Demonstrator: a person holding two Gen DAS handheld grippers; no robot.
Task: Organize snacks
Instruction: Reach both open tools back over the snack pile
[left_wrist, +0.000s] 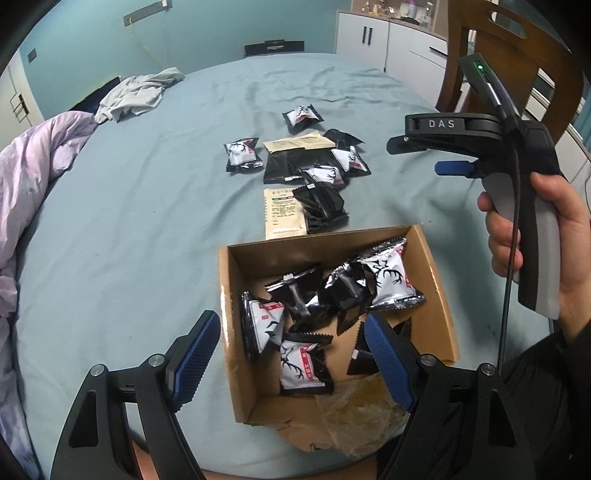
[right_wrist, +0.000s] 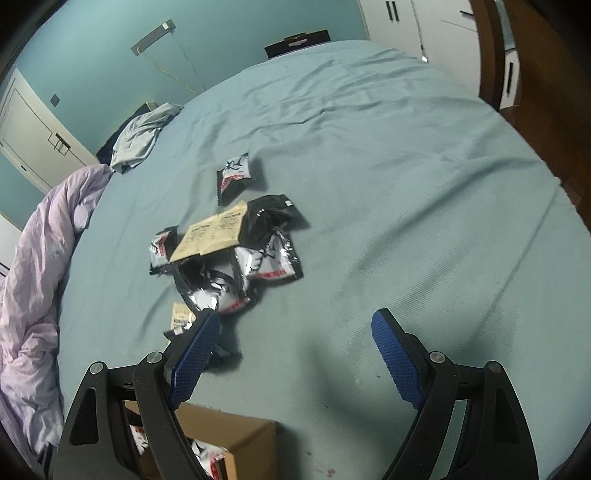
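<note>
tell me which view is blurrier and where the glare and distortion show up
Right wrist view: softer, the loose snack packets smeared, and the open right gripper casts a dark shadow on the bedsheet. Left wrist view: sharper, foil glare on packets in the cardboard box. Both views: fisheye bends the bed edges, with dark corners.

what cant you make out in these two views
- Cardboard box: right wrist view, mostly cut off by the bottom edge and the right tool's arm.
- Beige sachet print: left wrist view, too small to read.
- Snack pile: right wrist view, blurred, so no exact count.
</note>
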